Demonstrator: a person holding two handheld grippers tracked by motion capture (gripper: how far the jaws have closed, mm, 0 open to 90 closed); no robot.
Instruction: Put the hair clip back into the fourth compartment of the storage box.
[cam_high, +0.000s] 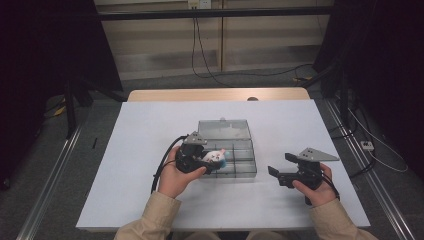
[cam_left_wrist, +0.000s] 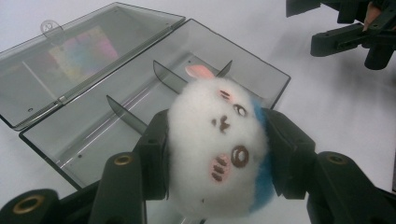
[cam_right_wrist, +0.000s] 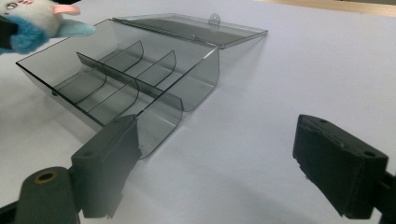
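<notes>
Left gripper (cam_left_wrist: 217, 154) clasps a fluffy white-and-blue plush toy (cam_left_wrist: 219, 144) above the near-left compartments of the open smoky transparent plastic divider box (cam_high: 240, 150). Right gripper (cam_high: 284, 174), jaws spread and empty, rests right of the box.
</notes>
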